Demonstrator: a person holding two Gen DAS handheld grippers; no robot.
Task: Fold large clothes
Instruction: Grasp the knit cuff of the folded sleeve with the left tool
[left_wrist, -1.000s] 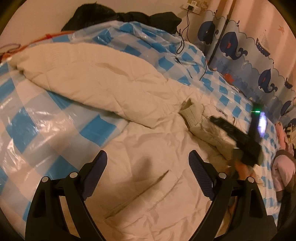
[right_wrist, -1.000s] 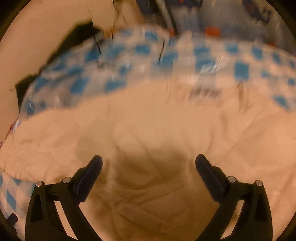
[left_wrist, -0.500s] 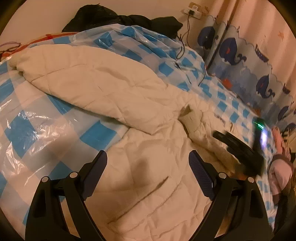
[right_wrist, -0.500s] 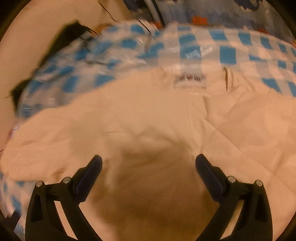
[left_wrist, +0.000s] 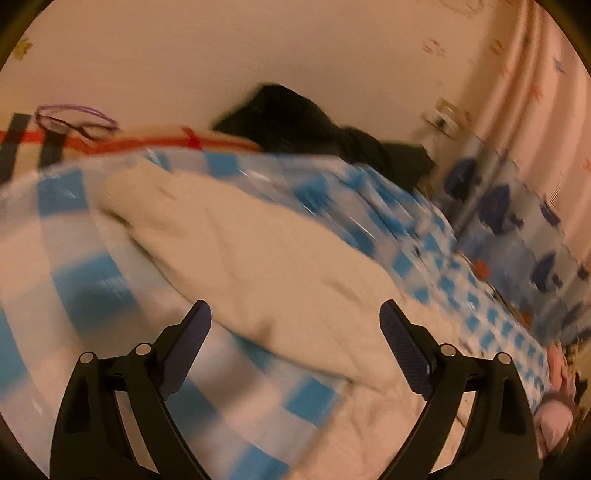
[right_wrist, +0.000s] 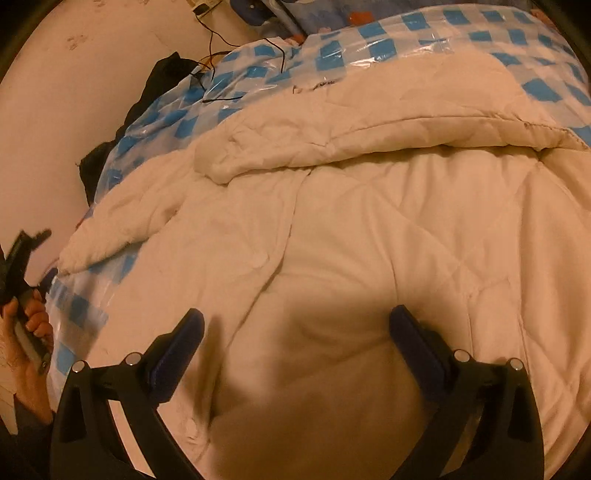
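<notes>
A large cream quilted jacket lies spread on a bed covered by a blue-and-white checked plastic sheet. One sleeve stretches toward the far left in the blurred left wrist view; the other sleeve lies folded across the jacket's upper part in the right wrist view. My left gripper hangs open above the sleeve and sheet, holding nothing. My right gripper is open just over the jacket's body, casting a shadow on it. At the right wrist view's left edge, a hand holds the other gripper's handle.
Dark clothes are piled against the wall at the bed's far side. A whale-print curtain hangs at the right. A wall socket with black cables sits past the bed. Pink items lie at the bed's right edge.
The left gripper has lifted and tilted up fast toward the wall, blurring its view. The right gripper has pulled back, showing the whole jacket and the folded sleeve. Both stay open.
</notes>
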